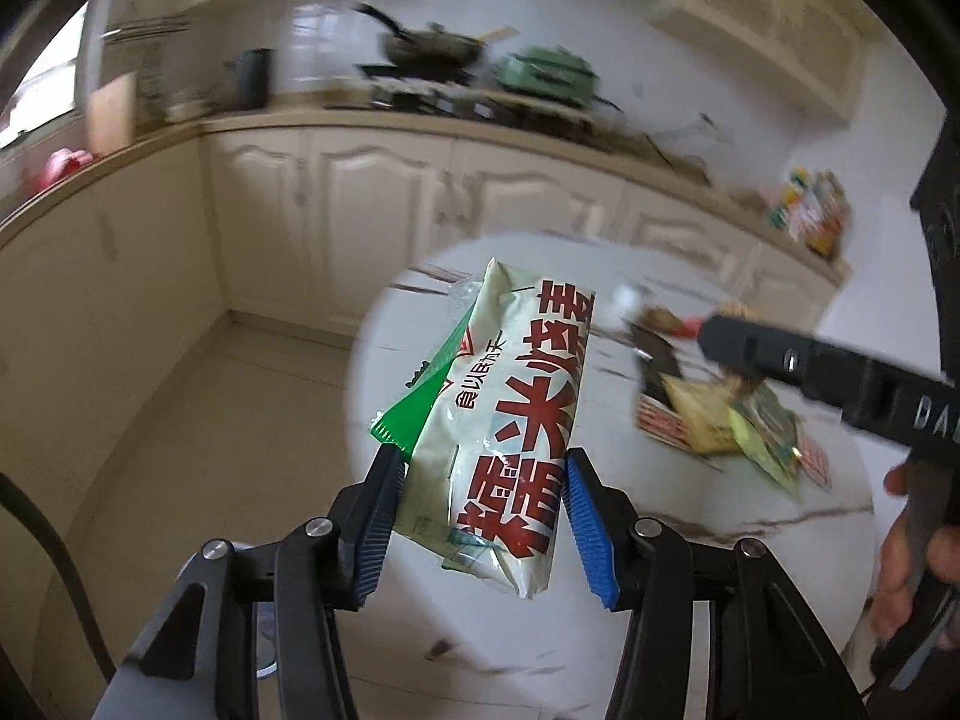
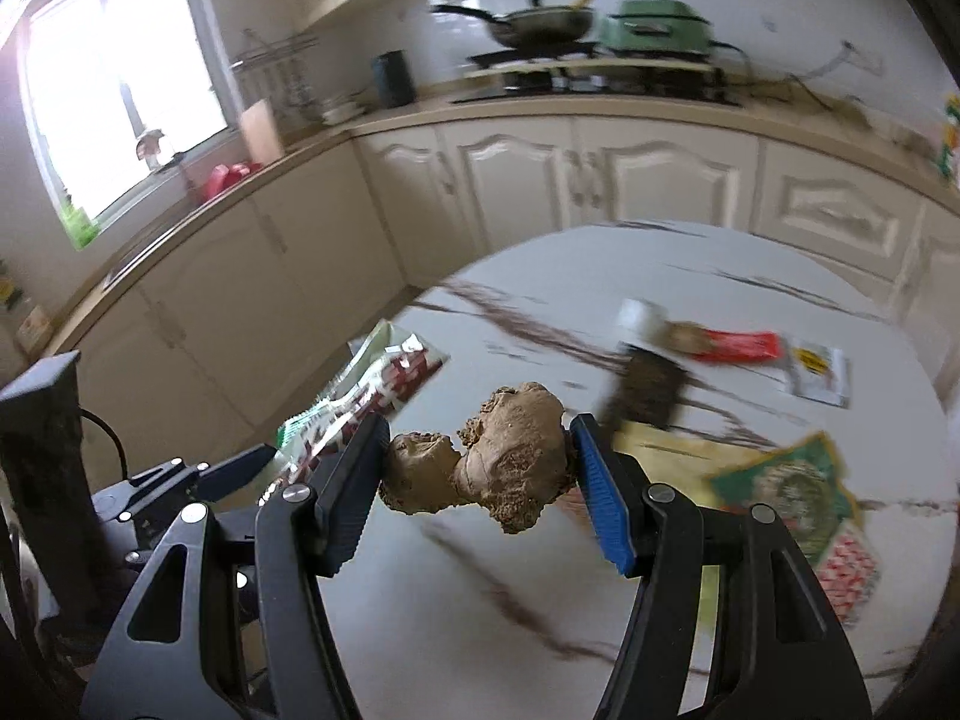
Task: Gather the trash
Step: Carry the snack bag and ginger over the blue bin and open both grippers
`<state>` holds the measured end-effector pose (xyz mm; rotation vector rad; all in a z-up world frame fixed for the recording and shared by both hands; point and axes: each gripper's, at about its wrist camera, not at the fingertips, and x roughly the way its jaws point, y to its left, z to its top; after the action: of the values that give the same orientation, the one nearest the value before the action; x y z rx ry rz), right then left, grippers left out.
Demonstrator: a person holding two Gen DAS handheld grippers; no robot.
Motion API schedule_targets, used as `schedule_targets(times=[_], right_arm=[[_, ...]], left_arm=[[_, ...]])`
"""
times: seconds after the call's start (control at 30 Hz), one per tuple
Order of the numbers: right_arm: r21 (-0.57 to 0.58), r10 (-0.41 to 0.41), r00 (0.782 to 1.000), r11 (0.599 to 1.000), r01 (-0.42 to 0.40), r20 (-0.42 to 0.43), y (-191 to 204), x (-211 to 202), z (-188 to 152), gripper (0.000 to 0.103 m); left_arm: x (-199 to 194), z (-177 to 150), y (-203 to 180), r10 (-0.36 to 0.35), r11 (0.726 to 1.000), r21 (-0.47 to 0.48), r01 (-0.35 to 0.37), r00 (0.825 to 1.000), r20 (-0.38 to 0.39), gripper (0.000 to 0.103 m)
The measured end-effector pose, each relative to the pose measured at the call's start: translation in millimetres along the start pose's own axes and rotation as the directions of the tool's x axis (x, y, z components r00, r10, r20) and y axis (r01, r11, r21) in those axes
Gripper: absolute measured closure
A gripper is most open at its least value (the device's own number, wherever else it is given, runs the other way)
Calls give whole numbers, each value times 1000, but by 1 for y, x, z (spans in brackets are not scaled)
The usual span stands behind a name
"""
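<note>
We hold the wrapper (image 1: 498, 420) clamped between our left gripper (image 1: 480, 516) pads, lifted above the table (image 1: 660, 510). Our right gripper (image 2: 477, 492) pinches the ginger (image 2: 486, 462) between its fingers, likely so both pieces travel to the bin together.

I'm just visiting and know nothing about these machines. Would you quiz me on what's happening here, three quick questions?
1. True or false: the left claw grips a white food packet with red lettering.
2. What does the right claw hold: A) a red tube, B) a knobbly brown ginger-like lump, C) a green pot?
3. What is left lying on the round white marble table?

Key: 1 true; 2 B; 3 several wrappers and packets, including a green patterned wrapper.
</note>
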<state>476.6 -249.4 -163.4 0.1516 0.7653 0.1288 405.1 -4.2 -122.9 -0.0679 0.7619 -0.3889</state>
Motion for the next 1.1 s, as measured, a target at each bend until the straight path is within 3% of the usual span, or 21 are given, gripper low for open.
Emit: schedule_targets(times=[0.13,0.23,0.37,0.47,0.57,0.67,0.73,0.83,0.93,1.1], right_arm=[[-82,81,997,993,-82,-19,65,20,4,44],[-143,135,990,980,-141,-48,113,42,4,44],[-218,184,977,954,-204,-109,179,85,-5,44],[-267,188,968,936,-228,-167,222,124,-21,44],[-281,172,954,929,-240,-246,252,170,-43,44],[-279,155,936,928,-247,-316,271,215,-62,44],[-242,168,910,931,-273,-379,279,250,-77,44],[-204,163,884,940,-275,-439,284,288,-95,44],[-177,159,858,945,-276,-488,289,324,-109,44],[-156,156,834,948,-277,-530,292,360,-118,43]], left_arm=[[-26,-16,58,80,991,-115,-76,996,38,54],[-33,-36,110,115,969,-221,-110,993,13,54],[-32,-68,171,181,929,-319,-186,982,-46,54],[-18,-93,216,153,900,-394,-186,982,-113,54],[-1,-115,253,167,872,-432,-230,970,-180,54],[18,-135,287,151,847,-469,-249,960,-237,54],[35,-144,308,138,836,-486,-256,954,-267,53],[61,-154,347,142,817,-491,-302,931,-337,53],[79,-158,368,162,808,-476,-348,907,-389,57],[91,-154,387,179,797,-467,-383,888,-423,53]])
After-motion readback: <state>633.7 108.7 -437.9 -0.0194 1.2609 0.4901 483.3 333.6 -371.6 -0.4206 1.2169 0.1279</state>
